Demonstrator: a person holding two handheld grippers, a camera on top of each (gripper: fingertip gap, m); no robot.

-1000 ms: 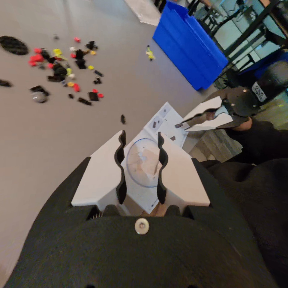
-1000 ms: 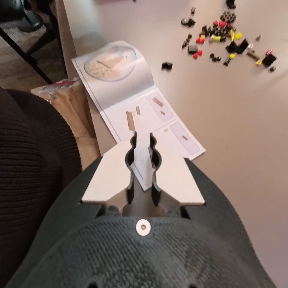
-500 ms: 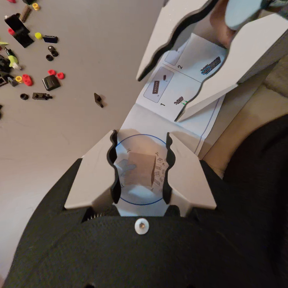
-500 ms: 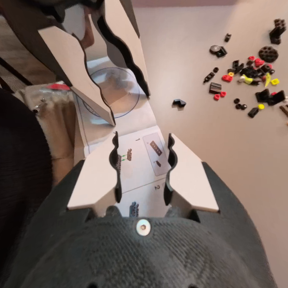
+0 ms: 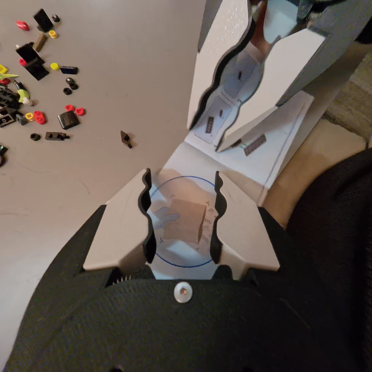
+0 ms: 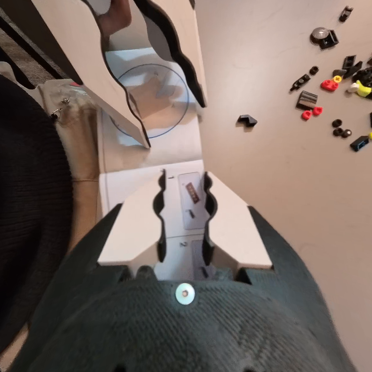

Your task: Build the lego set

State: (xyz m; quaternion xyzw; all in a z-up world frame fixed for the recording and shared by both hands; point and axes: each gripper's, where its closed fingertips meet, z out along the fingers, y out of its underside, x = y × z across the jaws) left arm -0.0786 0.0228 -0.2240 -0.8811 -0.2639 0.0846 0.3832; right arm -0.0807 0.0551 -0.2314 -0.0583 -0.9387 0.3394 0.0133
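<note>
Surface: beige table (image 5: 124,60).
Booklet: white leaflet (image 5: 203,159) lies open at the near table edge, one page with a blue circle drawing, the other with numbered step panels; part of it overhangs the edge toward the person's lap.
Left gripper (image 5: 182,173): hovers over the circle page. Fingers stand wide apart with nothing between them but the page below; no pad presses on anything.
Right gripper (image 6: 184,173): hovers over the step-panel page. Fingers stand narrower than the left pair, a clear gap between them, nothing clamped. Whether the tips touch the paper cannot be told.
Gripper spacing: the two tools face each other, tips near, not touching.
Bricks: small black, red and yellow pieces (image 5: 40,84) scattered on the table, well apart from both grippers. One black piece (image 5: 125,138) lies alone, just beside the booklet.
Person: dark sleeve (image 5: 332,221) close beside the booklet.
Risk 1: tips may collide, because both tools work over one small booklet.
Risk 2: the booklet may slide off or fold, because it overhangs and thin paper offers little for the pads to grip.
Risk 3: the lone black piece may be knocked away if the booklet shifts.
</note>
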